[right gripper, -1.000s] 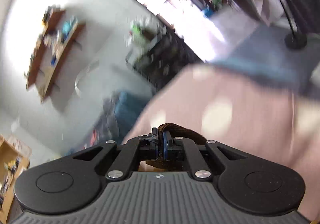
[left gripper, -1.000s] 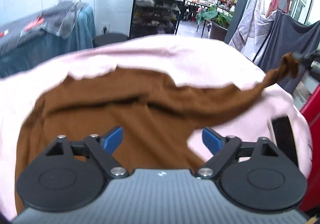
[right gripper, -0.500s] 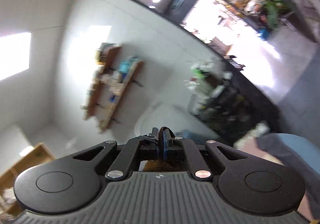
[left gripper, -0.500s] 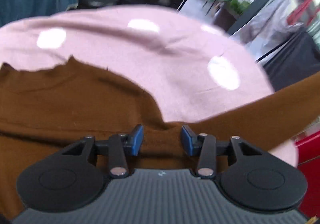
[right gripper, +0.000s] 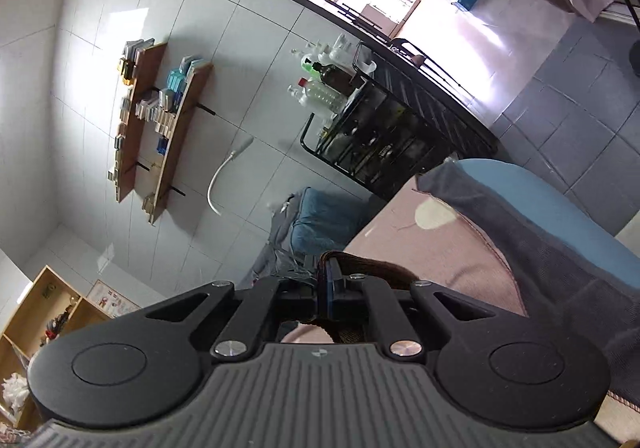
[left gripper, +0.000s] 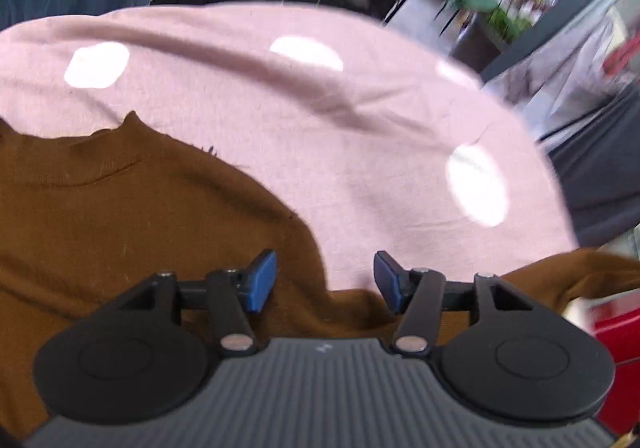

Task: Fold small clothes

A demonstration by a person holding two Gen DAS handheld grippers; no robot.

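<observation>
Left tongs (left gripper: 325,280): jaws apart and opening, blue pads clear of the cloth; nothing pinched, though the brown top's edge runs under the gap between them
Right tongs (right gripper: 329,290): clenched on a fold of the same brown cloth, which bulges up over the closed pads; this gripper points nearly level, out toward the room
Brown top (left gripper: 140,215): landmark; lies flat on the pink sheet (left gripper: 360,119), most of it to the left of the left tongs and beneath them, collar band at its far edge
Sleeve (left gripper: 568,272): a brown strip leading off to the right from the top's body, passing behind the left tongs' right finger; judged to be the part the right tongs carry, though its end is out of view here
Long axis: sleeve runs roughly left-right across the left view, body spreads away to the left
Nearer hand: left sits right over the top where sleeve meets body; right holds the far end, off the sheet's side
Coming move, judged: turns on that junction, left pinning or gripping there while right brings the sleeve across
Risk, judged: slack sleeve could drag the body askew
Beyond the sheet: grey cloth (right gripper: 560,248) draped along its edge
</observation>
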